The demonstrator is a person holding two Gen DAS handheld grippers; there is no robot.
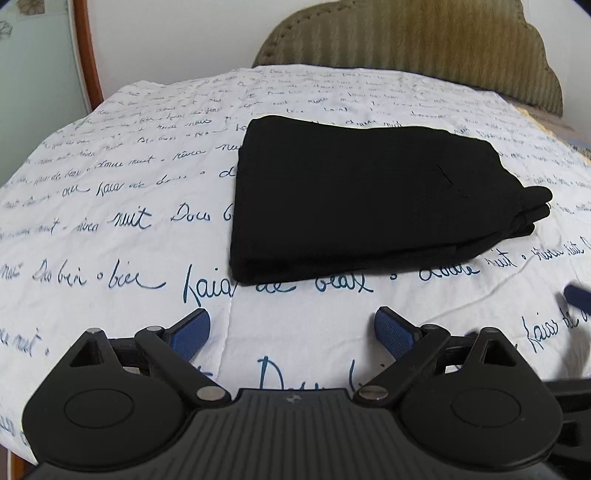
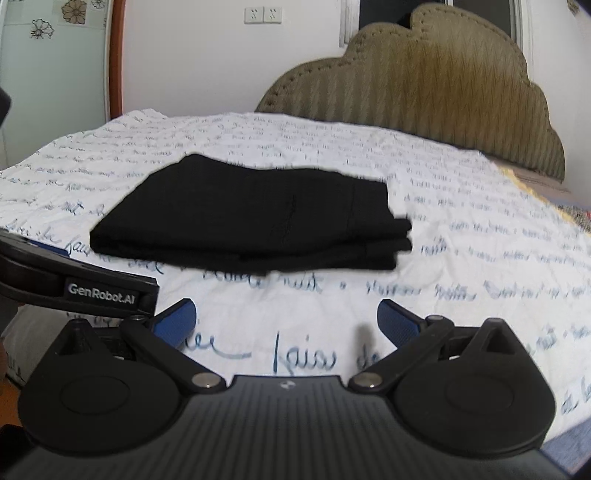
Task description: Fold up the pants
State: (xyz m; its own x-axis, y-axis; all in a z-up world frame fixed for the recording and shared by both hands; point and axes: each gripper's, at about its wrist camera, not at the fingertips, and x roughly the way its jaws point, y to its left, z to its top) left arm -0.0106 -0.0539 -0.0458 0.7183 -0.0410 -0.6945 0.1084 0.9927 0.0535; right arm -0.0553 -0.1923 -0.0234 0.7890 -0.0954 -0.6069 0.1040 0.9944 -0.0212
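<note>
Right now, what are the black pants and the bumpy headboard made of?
The black pants look like soft matte knit fabric: no shine, rounded stacked folds. The headboard looks padded and covered in ribbed olive-tan cloth, with a stitched scalloped edge. Exact fibres I can't tell.

You have a white bedsheet (image 1: pixel 110 206) printed with dark blue cursive script spread across the bed, lightly creased. Behind it stands your padded olive headboard (image 2: pixel 436 96) with a scalloped, stitched edge. On the white wall above sit two electrical sockets (image 2: pixel 263 15). At the left, a wooden door frame (image 2: pixel 115 55) borders a flower-patterned glass panel (image 2: pixel 55 44).
</note>
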